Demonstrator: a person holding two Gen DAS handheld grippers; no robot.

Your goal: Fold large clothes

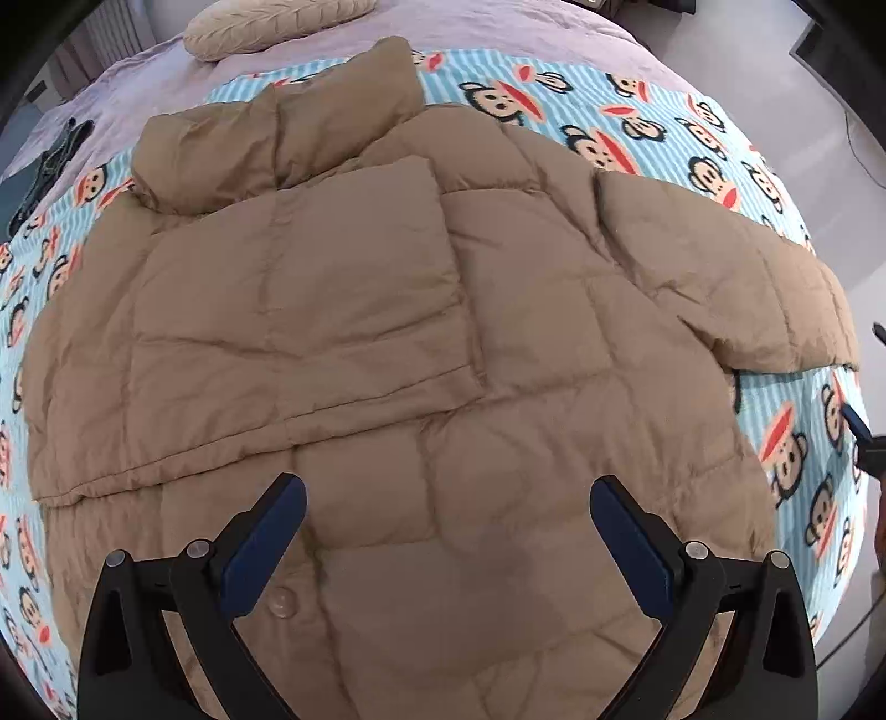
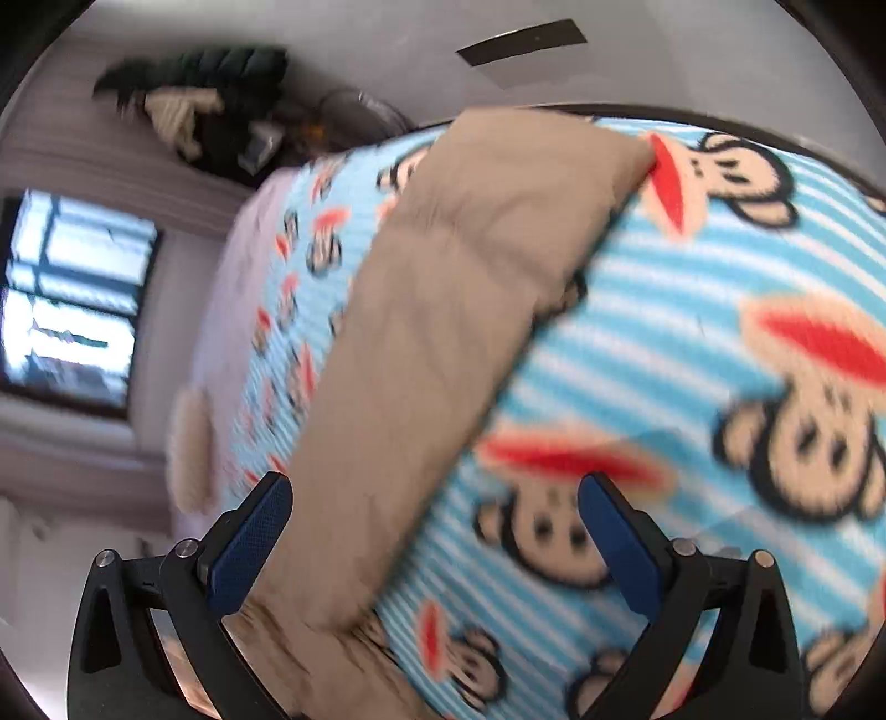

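A large tan puffer jacket (image 1: 421, 343) lies spread on a monkey-print blue striped blanket (image 1: 626, 122) on a bed. Its left sleeve is folded across the body; its right sleeve (image 1: 736, 288) stretches out to the right. My left gripper (image 1: 447, 498) is open and empty, hovering above the jacket's lower hem. My right gripper (image 2: 434, 498) is open and empty, close over the blanket (image 2: 692, 343) with the tan sleeve (image 2: 443, 332) running between its fingers. The right gripper's tip (image 1: 858, 426) also shows at the right edge of the left wrist view.
A beige pillow (image 1: 277, 25) lies at the head of the bed on a lilac sheet (image 1: 138, 72). Dark clothing (image 1: 50, 160) lies at the bed's left edge. A window (image 2: 72, 299) and a pile of clothes (image 2: 199, 105) show in the right wrist view.
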